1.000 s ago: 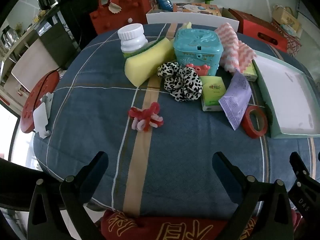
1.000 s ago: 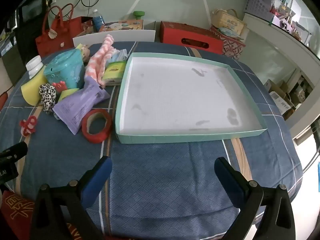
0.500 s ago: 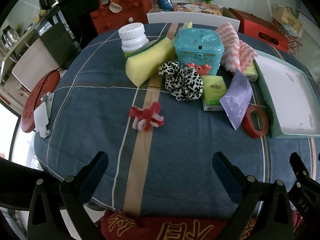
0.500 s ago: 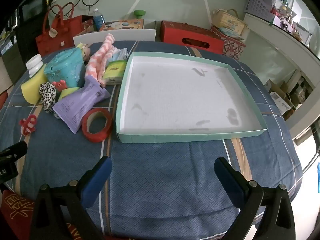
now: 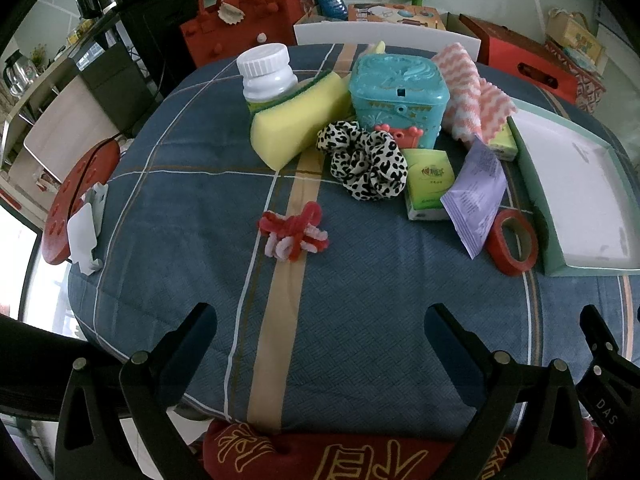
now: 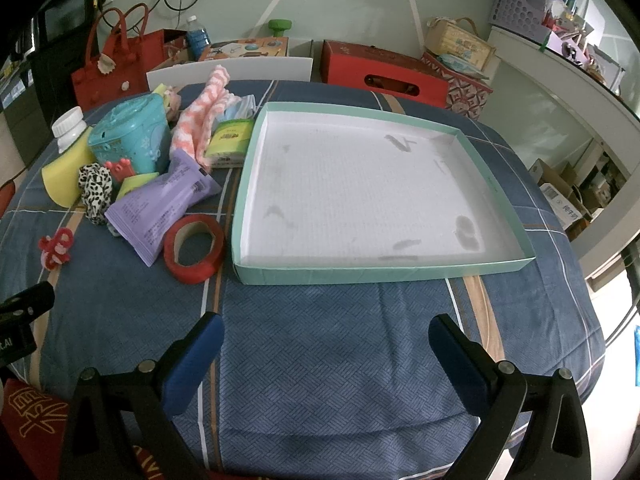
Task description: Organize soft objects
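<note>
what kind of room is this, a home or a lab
Most likely a lived-in home room, perhaps a dining area: a table under a blue plaid cloth, a red handbag and gift boxes on the floor, a kettle on a side counter.

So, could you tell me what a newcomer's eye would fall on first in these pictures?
Probably the big, shallow mint-green cardboard tray, lying empty on the blue plaid tablecloth. Next comes the colourful clutter to its left: a teal plastic box, a yellow sponge and a leopard-print scrunchie.
</note>
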`<state>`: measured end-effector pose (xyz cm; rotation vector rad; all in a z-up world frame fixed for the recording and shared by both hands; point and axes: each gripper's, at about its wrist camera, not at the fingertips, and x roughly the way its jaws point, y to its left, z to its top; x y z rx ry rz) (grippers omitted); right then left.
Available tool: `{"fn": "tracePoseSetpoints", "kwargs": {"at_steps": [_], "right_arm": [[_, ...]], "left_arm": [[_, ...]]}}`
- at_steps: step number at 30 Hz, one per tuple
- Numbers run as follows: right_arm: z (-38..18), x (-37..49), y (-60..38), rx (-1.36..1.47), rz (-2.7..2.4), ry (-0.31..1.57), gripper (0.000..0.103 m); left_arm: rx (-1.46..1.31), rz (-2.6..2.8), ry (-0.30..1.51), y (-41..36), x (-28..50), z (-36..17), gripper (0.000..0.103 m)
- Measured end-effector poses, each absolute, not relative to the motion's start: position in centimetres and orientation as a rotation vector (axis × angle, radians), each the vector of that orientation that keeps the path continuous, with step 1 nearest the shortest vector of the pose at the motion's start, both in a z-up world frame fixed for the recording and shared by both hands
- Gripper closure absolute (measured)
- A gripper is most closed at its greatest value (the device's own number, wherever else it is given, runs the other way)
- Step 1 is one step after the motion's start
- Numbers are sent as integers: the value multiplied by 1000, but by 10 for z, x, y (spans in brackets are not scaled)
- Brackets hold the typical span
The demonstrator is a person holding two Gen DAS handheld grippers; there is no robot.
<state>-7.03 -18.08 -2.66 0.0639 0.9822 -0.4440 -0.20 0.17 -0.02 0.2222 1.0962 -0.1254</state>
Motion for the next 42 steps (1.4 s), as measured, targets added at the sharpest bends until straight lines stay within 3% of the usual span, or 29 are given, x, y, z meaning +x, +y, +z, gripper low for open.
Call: {"fn": "tracePoseSetpoints", "kwargs": {"at_steps": [42], "right_arm": [[-29, -69, -180, 62, -442, 990, 0]], "left_arm": [[225, -123, 1102, 8, -5, -1, 0]]}}
